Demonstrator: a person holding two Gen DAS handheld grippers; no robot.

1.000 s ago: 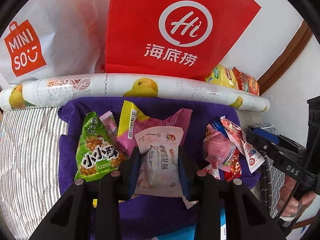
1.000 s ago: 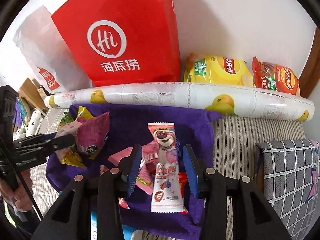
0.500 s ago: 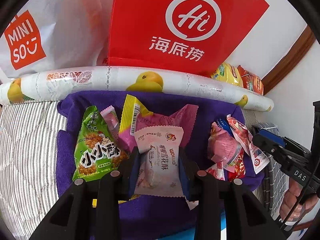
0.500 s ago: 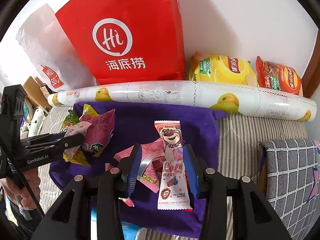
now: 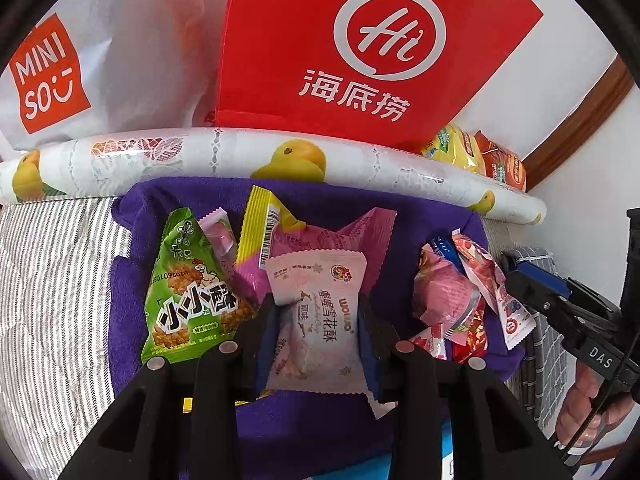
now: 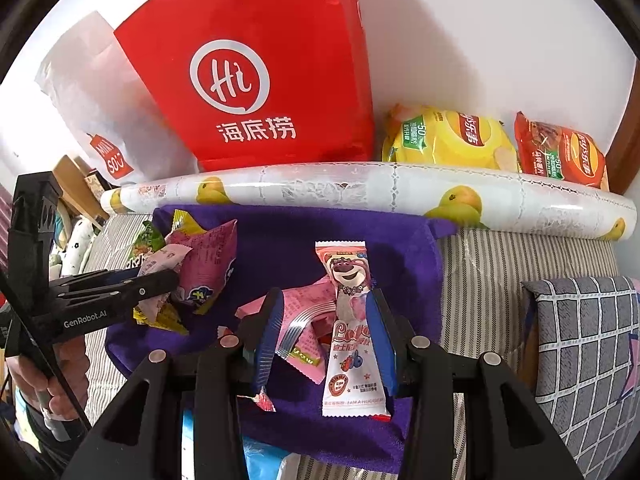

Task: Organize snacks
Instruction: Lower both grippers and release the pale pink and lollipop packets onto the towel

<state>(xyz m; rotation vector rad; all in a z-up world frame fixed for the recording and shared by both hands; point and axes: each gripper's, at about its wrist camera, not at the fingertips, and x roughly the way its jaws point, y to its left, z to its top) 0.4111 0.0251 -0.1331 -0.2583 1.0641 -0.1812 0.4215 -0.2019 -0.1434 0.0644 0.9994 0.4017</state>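
Observation:
Small snack packets lie in two heaps on a purple towel. My left gripper has its jaws around a white and pink pastry packet and touches its sides. A green triangular packet lies to its left. My right gripper is shut on a pink bear packet together with a pink wrapper. The left gripper also shows in the right wrist view, at the left heap. The right gripper shows in the left wrist view, at the right heap.
A red Hi paper bag and a white Miniso bag stand against the wall behind a rolled duck-print sheet. Yellow and red chip bags lie at the back right. A grid-pattern cushion sits right.
Both views have shifted slightly: the bags and packets look a little closer and larger. The bear packet sits lower between the right jaws. The grips look unchanged.

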